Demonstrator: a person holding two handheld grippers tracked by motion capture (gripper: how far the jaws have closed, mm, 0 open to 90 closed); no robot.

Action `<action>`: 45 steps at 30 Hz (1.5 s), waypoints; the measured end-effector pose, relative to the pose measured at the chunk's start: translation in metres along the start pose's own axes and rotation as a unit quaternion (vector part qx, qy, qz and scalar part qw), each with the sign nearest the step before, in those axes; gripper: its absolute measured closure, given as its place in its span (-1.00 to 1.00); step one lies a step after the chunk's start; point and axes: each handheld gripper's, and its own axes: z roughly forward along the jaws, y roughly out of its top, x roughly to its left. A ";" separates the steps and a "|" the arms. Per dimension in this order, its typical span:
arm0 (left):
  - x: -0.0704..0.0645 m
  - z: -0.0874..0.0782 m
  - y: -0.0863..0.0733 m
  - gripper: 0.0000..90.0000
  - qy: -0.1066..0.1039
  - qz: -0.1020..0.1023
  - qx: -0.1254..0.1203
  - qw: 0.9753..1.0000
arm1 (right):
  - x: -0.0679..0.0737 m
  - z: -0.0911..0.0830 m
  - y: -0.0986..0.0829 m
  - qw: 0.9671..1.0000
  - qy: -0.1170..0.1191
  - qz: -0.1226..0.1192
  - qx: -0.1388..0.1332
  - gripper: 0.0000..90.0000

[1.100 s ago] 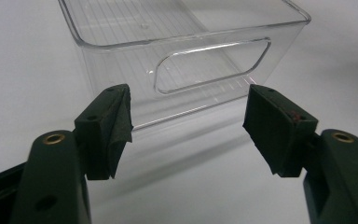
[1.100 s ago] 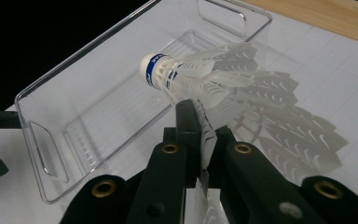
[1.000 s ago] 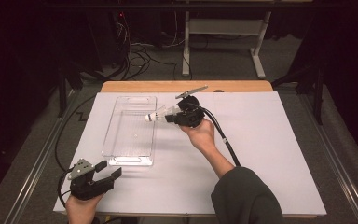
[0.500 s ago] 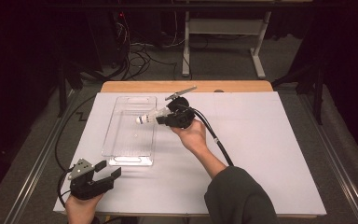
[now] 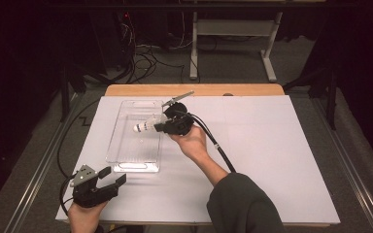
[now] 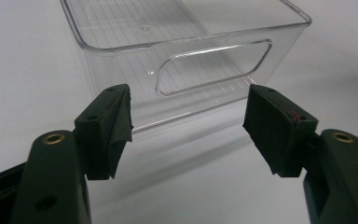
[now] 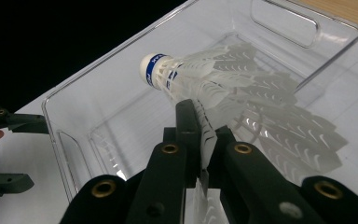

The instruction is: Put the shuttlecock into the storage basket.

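A white shuttlecock (image 5: 145,125) with a blue band on its cork hangs over the clear plastic bin (image 5: 121,158). My right gripper (image 5: 161,125) is shut on its feather skirt, cork pointing left. In the right gripper view the shuttlecock (image 7: 214,81) sits above the bin (image 7: 60,140), pinched at the skirt by the right gripper (image 7: 204,140). My left gripper (image 5: 110,178) rests open near the table's front left corner, just short of the bin's near end. In the left gripper view the left gripper (image 6: 186,126) frames the bin's handle cutout (image 6: 212,65) with nothing between its jaws.
A white sheet (image 5: 281,160) covers the table, with a wooden edge (image 5: 199,90) at the back. The right gripper's cable (image 5: 221,150) trails along the forearm. Cables and a desk frame (image 5: 233,43) stand on the floor behind.
The right gripper has carried the shuttlecock leftward, from the bin's right rim to over the bin's interior. The left gripper has stayed put.
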 end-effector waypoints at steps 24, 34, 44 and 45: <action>0.000 0.000 0.000 -0.27 -0.002 -0.002 -0.002 1.000 | 0.021 0.025 0.009 1.000 0.012 -0.016 0.017 0.99; 0.000 0.000 0.000 -0.27 -0.004 -0.004 -0.003 1.000 | 0.025 0.038 0.010 0.999 0.012 -0.016 0.029 0.99; 0.000 0.000 0.000 -0.27 -0.005 -0.005 -0.005 1.000 | 0.031 0.053 0.011 0.999 0.010 -0.027 0.043 0.98; 0.000 0.000 0.000 -0.27 -0.005 -0.005 -0.005 1.000 | 0.033 0.055 0.011 0.998 0.009 -0.026 0.048 0.98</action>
